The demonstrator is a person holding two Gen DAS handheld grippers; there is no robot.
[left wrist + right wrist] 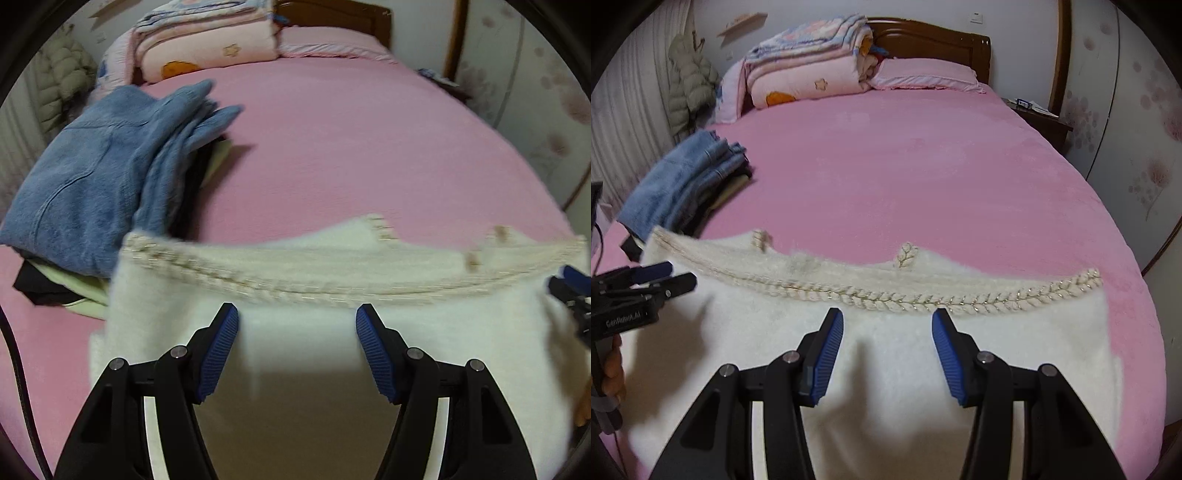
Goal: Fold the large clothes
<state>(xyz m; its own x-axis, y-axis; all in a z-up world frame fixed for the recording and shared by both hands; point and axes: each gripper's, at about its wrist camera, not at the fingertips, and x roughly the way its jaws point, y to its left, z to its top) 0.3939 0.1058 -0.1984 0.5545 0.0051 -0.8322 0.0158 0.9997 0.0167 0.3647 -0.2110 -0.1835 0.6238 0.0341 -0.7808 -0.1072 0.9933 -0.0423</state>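
Note:
A white fuzzy sweater with a braided beige trim lies spread flat at the near end of the pink bed. My left gripper hangs open over the sweater's left part, nothing between its blue pads. In the right wrist view the sweater fills the foreground, and my right gripper stands open above its middle. The left gripper shows there at the left edge, over the sweater's left side, with a hand on its handle. The right gripper's tip pokes in at the right edge of the left wrist view.
A stack of folded clothes topped by blue jeans sits on the bed's left side, just beyond the sweater. Folded quilts and a pillow lie at the headboard. A nightstand stands to the right.

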